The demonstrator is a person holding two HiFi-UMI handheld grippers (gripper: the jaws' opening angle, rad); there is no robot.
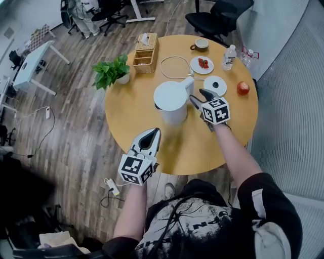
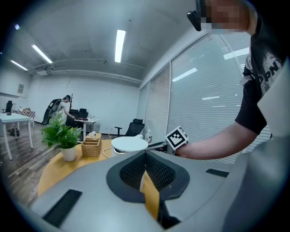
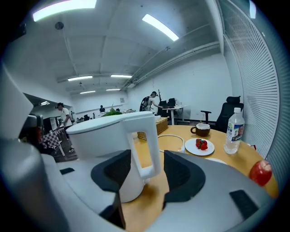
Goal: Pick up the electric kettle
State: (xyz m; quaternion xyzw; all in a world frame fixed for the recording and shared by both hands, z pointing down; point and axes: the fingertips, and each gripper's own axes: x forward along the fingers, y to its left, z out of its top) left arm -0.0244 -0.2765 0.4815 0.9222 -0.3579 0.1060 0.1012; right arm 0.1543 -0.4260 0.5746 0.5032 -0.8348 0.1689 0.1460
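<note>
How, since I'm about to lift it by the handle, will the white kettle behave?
The kettle looks rigid plastic, so it probably won't flex. Lifted by its side handle, now between the open jaws of the right gripper, it may tilt body-down. Any water inside, unseen, would add weight.

Open-plan office with a meeting table.
Black swivel chairs (image 1: 218, 15), white desks (image 1: 31, 61), ceiling strip lights (image 2: 119, 43), a glass wall with blinds (image 2: 204, 99), a round wooden table (image 1: 132, 124).
</note>
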